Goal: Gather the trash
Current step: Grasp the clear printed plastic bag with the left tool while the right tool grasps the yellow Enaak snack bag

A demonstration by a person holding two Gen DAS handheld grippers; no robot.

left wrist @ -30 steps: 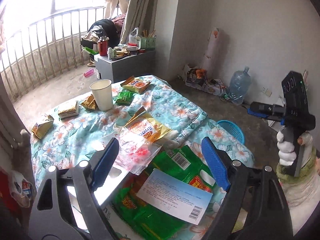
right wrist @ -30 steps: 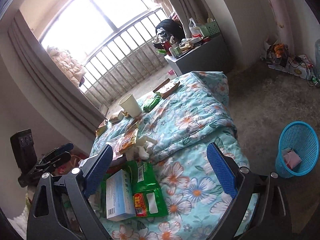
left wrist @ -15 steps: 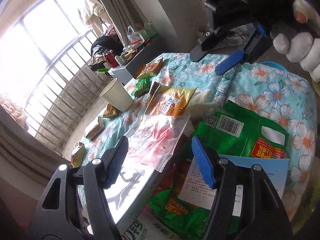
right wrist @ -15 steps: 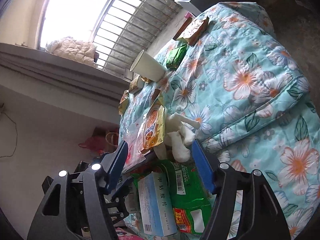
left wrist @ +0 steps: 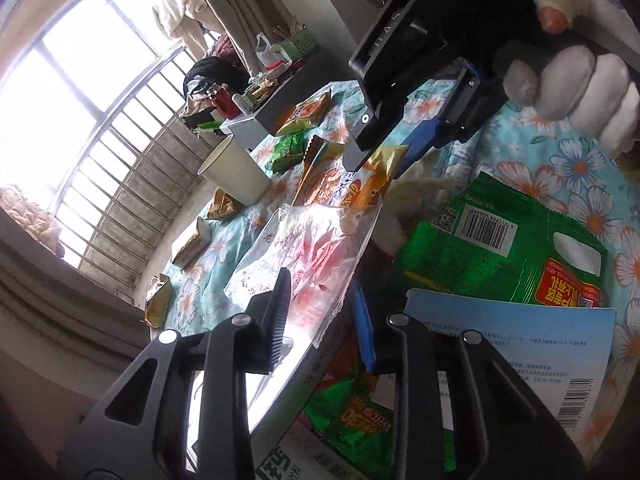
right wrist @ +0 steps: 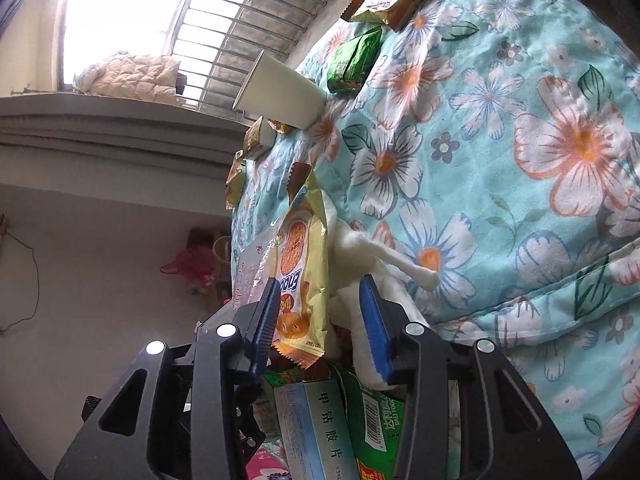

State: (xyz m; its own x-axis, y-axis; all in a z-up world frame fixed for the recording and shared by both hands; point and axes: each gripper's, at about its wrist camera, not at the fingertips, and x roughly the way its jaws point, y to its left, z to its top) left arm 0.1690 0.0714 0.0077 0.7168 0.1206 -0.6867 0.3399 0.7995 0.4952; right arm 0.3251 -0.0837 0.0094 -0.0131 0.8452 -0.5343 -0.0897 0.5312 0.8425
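Note:
Trash lies on a floral quilt (right wrist: 520, 160). My left gripper (left wrist: 320, 280) points down at a clear wrapper with red print (left wrist: 312, 248) that rests on a flat box. Its jaws are closing, with the wrapper's near end between them and the pads apart from it. My right gripper (right wrist: 320, 284) straddles a yellow snack bag (right wrist: 304, 264) and a white cloth glove (right wrist: 380, 256). Its jaws are closing too, not pressing. The left wrist view shows the right gripper (left wrist: 416, 140) over that snack bag (left wrist: 340, 184), held by a gloved hand (left wrist: 580, 92).
A green bag (left wrist: 500, 248) and a blue-white medicine box (left wrist: 520, 344) lie at the near edge. Farther off are a paper cup (right wrist: 280, 92), a small green packet (right wrist: 354, 60) and several gold wrappers. A grey cabinet (left wrist: 248, 128) stands by the railed window.
Both grippers have come down toward the pile and rolled, and both pairs of jaws have narrowed. The right one moved in over the yellow snack bag.

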